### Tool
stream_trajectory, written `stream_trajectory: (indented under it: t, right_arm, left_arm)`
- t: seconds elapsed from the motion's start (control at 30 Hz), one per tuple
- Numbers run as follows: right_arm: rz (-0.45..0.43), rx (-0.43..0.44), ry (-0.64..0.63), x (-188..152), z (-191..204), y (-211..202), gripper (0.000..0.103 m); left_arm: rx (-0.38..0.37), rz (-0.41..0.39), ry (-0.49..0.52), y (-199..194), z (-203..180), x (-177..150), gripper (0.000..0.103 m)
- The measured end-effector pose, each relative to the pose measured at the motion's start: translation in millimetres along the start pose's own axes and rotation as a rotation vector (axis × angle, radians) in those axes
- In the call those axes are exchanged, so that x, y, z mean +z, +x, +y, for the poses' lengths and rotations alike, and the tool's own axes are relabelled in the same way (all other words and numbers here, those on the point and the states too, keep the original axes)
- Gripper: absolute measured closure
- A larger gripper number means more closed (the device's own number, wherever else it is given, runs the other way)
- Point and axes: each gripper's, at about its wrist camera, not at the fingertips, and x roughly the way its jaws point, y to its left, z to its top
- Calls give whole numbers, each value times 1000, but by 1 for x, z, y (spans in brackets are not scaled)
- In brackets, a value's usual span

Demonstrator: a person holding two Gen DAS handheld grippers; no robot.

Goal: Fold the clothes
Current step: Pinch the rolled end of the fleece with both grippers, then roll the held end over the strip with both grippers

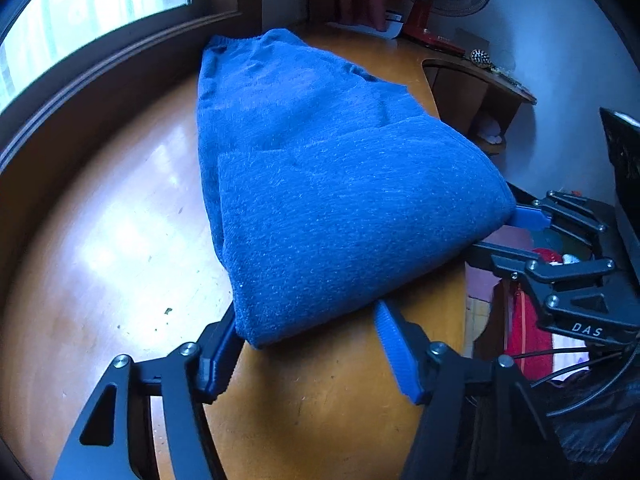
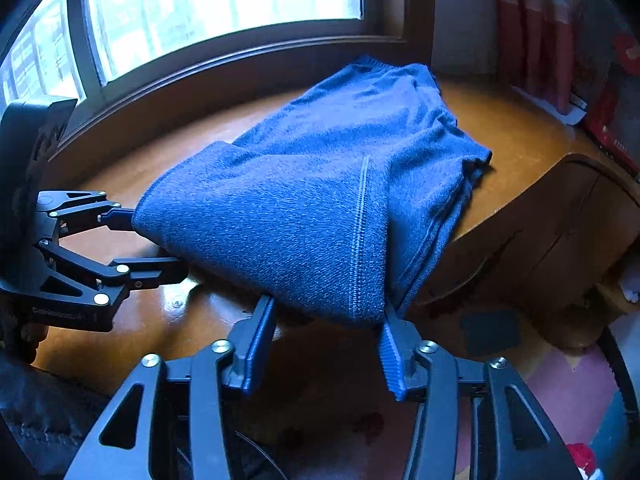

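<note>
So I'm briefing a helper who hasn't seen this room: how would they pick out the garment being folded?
Find the wooden table under the big window. On it lies the blue garment, a fuzzy knit folded over on itself, with the left gripper and right gripper open at its near corners. It is the only cloth on the tabletop.

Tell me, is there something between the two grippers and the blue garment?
Nothing visible. The left gripper and the right gripper are both open at the near edge of the blue garment, which lies folded on the table.
</note>
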Motion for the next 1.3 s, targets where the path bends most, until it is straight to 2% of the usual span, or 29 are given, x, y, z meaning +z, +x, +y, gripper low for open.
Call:
stream_trajectory:
  t: [0.17, 0.47, 0.63, 0.97, 1.3]
  right_arm:
    - [-17, 17, 14, 3, -2, -6, 67]
    - [-100, 52, 28, 23, -13, -45, 71]
    - [-164, 63, 48, 45, -32, -54, 71]
    - [-182, 101, 14, 104, -58, -18, 71]
    - [-149, 144, 26, 128, -73, 22, 71]
  left_arm:
    - [-21, -11, -21, -11, 3, 3, 54]
    - [-44, -84, -19, -54, -8, 21, 54]
    - [-64, -127, -43, -66, -2, 49, 54]
    - [-2, -136, -133, -38, 32, 101, 54]
    - [54, -94, -175, 4, 59, 127, 54]
